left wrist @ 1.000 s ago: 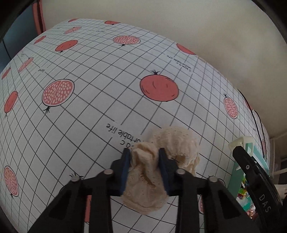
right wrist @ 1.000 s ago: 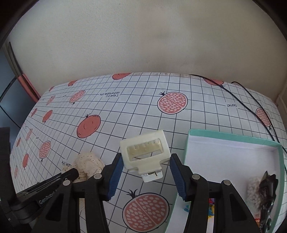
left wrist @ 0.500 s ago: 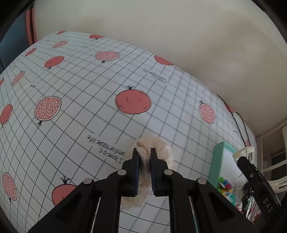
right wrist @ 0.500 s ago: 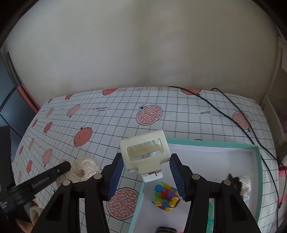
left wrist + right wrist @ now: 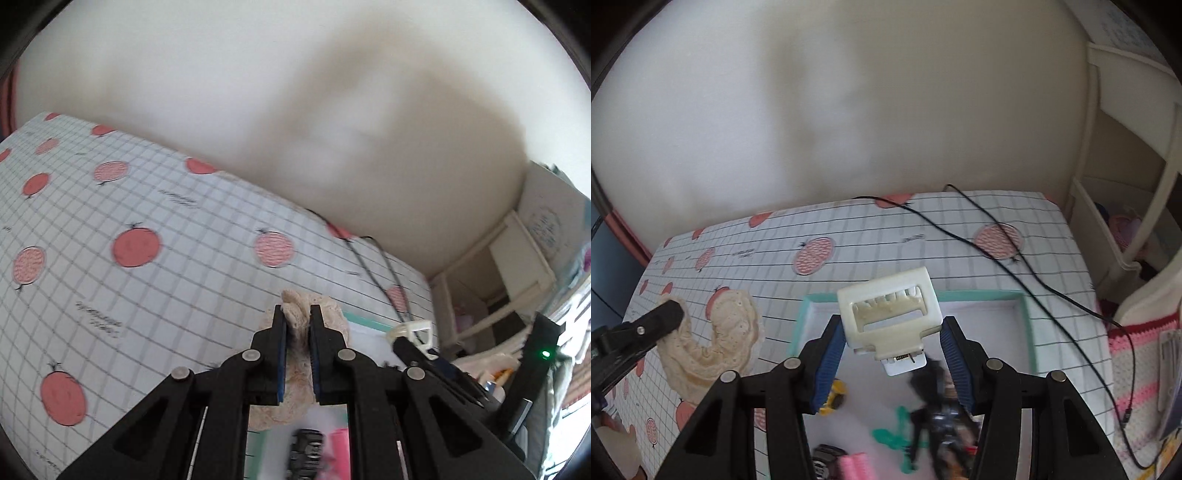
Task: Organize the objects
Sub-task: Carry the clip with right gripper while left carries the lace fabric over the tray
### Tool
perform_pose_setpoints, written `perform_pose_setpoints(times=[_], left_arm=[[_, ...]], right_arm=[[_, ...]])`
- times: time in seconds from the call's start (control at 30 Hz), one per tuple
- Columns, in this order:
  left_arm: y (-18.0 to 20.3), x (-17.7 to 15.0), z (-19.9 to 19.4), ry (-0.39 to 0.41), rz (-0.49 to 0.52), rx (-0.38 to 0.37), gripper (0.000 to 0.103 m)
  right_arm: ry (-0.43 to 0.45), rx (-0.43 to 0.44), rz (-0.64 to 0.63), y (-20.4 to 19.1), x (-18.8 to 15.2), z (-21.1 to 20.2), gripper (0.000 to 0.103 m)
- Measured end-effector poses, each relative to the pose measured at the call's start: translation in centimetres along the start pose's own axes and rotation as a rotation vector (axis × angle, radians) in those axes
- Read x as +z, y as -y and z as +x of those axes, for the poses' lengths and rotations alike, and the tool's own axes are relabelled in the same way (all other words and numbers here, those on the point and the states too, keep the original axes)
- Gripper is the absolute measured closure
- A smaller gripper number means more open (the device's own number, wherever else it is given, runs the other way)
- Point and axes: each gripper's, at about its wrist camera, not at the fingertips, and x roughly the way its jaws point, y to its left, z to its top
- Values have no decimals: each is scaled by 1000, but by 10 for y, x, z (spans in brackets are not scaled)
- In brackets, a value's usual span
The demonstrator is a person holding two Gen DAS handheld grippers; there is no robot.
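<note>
My left gripper (image 5: 297,325) is shut on a cream lace scrunchie (image 5: 295,354) and holds it lifted above the table, near the left edge of a teal-rimmed box (image 5: 364,322). In the right wrist view the scrunchie (image 5: 716,339) hangs from the left gripper's fingers (image 5: 655,321), left of the box (image 5: 1027,325). My right gripper (image 5: 892,339) is shut on a white hair claw clip (image 5: 888,317) and holds it above the box's far half. The clip also shows in the left wrist view (image 5: 410,330).
The box holds several small items: a yellow toy (image 5: 833,397), a green piece (image 5: 894,432), a black clip (image 5: 938,410), a pink roller (image 5: 855,467). A black cable (image 5: 997,258) crosses the pomegranate-print tablecloth (image 5: 886,236). White shelves (image 5: 1115,221) stand at the right.
Both grippers have risen and moved right toward the box. The scrunchie has left the table in my left gripper. The clip now hangs over the box's interior.
</note>
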Motion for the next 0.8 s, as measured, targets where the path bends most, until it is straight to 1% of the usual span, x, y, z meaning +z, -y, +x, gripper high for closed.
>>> perform_pose_setpoints(times=[0.07,0.13,0.23,0.37,0.5,0.8], left_arm=[[15,-6,7,-14,28,-40,92],[29,-13,15,-30,55,-63,92],[46,-25,28,-43,102,-76,92],[59,-37,43,-69,133,-94,92],[63,-47,55,-82,142,-57,92],[58,-63,80,-159,156,19,92]], right_arm=[[-3,-19,20,16,-2,-1,47],[-6,-39,36,31,-4,-2,47],[-14,-61,62,53,-8,-2,47],[-32,-71,100,73,-13,6,47],[-53,-69,107,77,-18,17,47],[-88,-63,75,66,-25,37,46]])
